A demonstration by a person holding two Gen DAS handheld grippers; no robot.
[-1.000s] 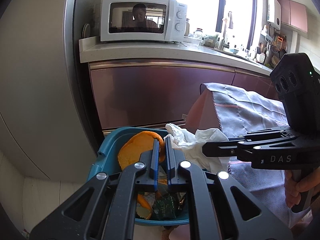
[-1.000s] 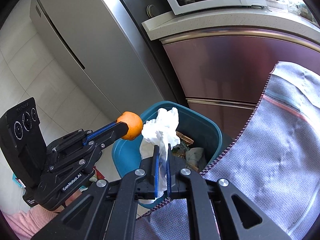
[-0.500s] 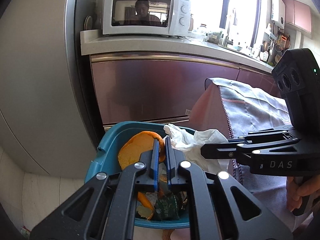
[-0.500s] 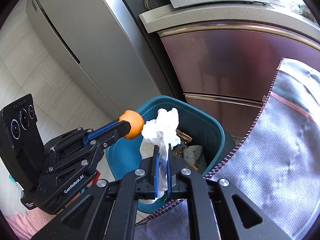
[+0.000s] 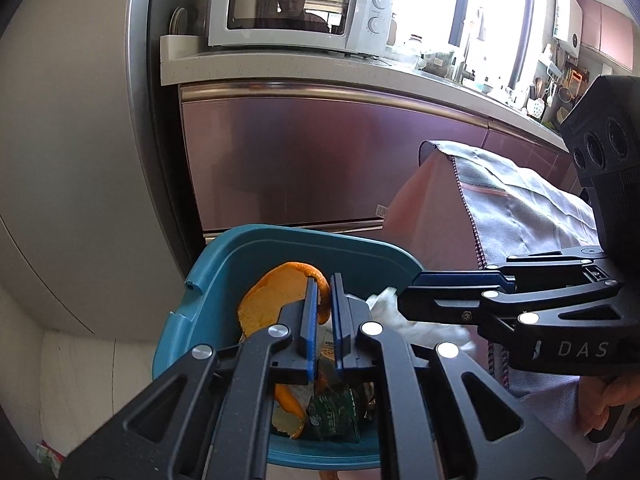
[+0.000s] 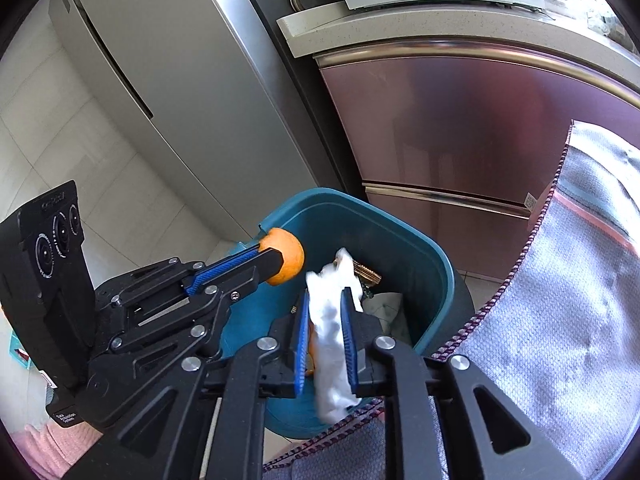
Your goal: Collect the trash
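Note:
A teal trash bin [image 5: 280,236] [image 6: 400,232] stands on the floor below both grippers, with peel scraps and a green wrapper [image 5: 332,412] inside. My left gripper [image 5: 323,284] is shut on a curved piece of orange peel [image 5: 276,300] over the bin; in the right wrist view the left gripper [image 6: 276,258] comes in from the left with the orange peel [image 6: 286,256] at its tip. My right gripper [image 6: 325,300] is over the bin and its jaws are opening. A crumpled white tissue [image 6: 328,332] hangs blurred between them, slipping down. The right gripper [image 5: 404,304] and the tissue [image 5: 400,320] also show in the left wrist view.
A grey cloth [image 6: 560,300] covers a surface right beside the bin. Behind the bin are mauve cabinet fronts [image 5: 320,160], a counter with a white microwave [image 5: 296,4], and a steel fridge [image 6: 180,100] to the left. A hand [image 5: 612,400] holds the right gripper.
The right jaws have parted and the tissue has slid lower between them. Both grippers have come down closer to the bin. The left still holds the peel.

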